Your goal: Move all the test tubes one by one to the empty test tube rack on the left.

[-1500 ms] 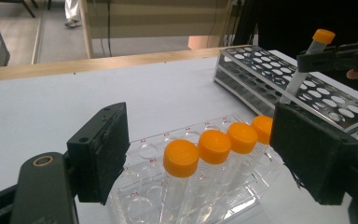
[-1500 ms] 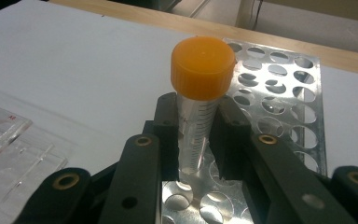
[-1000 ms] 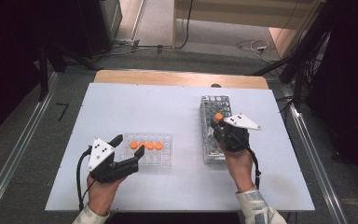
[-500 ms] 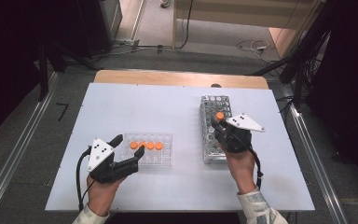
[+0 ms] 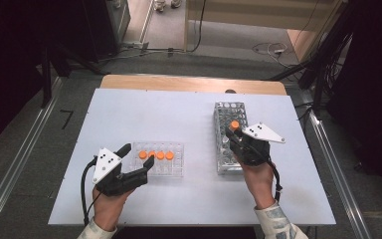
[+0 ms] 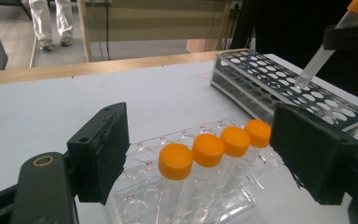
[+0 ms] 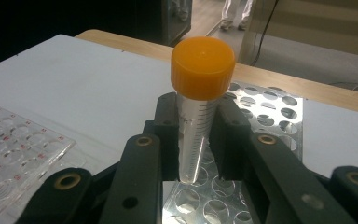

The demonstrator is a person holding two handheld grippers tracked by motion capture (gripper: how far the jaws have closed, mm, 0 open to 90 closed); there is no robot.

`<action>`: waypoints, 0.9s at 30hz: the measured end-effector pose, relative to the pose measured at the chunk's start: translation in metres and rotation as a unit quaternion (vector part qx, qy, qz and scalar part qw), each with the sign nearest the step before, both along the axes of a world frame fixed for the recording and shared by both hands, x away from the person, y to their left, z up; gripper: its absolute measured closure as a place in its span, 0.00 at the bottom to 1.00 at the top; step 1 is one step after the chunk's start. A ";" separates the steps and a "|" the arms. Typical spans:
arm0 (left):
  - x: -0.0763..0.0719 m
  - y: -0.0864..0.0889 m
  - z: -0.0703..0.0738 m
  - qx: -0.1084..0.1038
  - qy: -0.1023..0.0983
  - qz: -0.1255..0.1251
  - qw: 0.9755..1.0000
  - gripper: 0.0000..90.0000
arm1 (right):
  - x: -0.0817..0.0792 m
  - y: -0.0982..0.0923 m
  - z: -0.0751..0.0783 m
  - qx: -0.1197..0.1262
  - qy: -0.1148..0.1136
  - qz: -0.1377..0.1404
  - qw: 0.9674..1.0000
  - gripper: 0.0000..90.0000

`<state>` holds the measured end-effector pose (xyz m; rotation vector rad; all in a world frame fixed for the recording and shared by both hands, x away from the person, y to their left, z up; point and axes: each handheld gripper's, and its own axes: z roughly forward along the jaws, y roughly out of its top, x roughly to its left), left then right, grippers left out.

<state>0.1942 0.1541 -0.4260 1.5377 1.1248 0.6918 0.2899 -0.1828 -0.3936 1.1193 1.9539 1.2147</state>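
Holding: right gripper stays clamped on orange-capped tube, tip over metal rack
Changed: nothing, so insertion's pending
Left gripper: released beside clear rack

I see black right tongs on a clear tube with printed scale marks and orange cap. Four orange-capped tubes sit in a clear rack with red labels. Metal rack, silver, hole-patterned. Table white with wood edge.
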 end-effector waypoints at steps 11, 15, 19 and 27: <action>-0.002 0.000 0.002 0.000 -0.002 -0.002 1.000 0.22 | -0.009 0.001 0.002 -0.006 -0.002 0.012 1.000 0.80; -0.002 0.000 0.003 0.000 -0.004 -0.003 1.000 0.22 | -0.013 0.001 0.003 -0.005 0.000 0.019 1.000 0.80; -0.003 0.000 0.004 -0.001 -0.004 -0.004 1.000 0.22 | -0.017 0.001 0.003 -0.009 -0.001 0.024 1.000 0.80; -0.005 -0.002 0.006 -0.002 -0.007 -0.007 1.000 0.22 | -0.025 0.002 0.004 -0.012 0.001 0.040 0.999 0.80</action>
